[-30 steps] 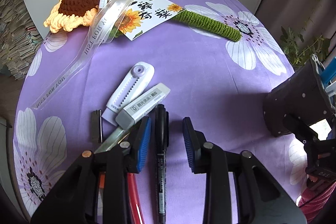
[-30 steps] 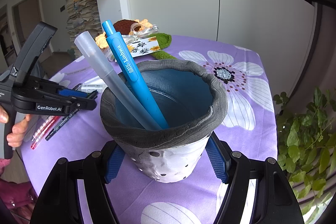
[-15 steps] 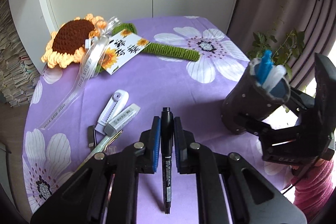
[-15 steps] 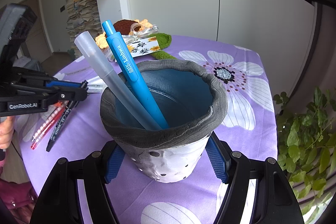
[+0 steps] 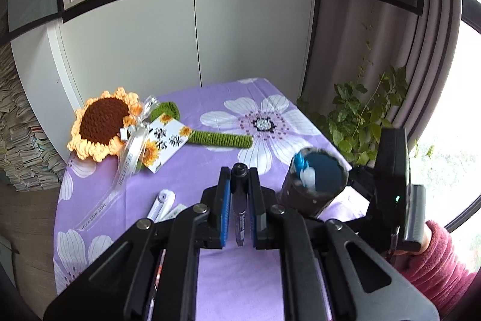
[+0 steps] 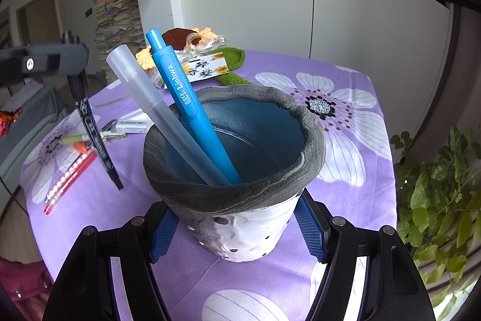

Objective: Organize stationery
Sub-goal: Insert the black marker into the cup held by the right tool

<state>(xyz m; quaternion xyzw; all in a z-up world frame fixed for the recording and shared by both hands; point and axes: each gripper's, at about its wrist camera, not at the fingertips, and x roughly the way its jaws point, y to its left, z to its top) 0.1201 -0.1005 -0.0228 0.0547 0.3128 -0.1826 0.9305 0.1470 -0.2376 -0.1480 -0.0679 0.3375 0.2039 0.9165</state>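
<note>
Both wrist views share the pen cup (image 5: 314, 185) (right's closer) — angled down.

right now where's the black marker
The black marker is clamped in the left gripper, lifted off the purple tablecloth. In the left wrist view it sits just left of the pen holder.

Rough matt clay pen holder (image 6: 240, 218), crocheted yarn sunflower (image 5: 102, 125), printed cloth tablecloth (image 5: 195, 170)

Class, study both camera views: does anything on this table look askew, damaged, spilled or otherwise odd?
Nothing looks spilled or broken. The pen holder has a wavy, uneven rim, seemingly by design. The blue pen and frosted pen lean to one side inside it. Loose red pens and an eraser lie scattered on the tablecloth.
</note>
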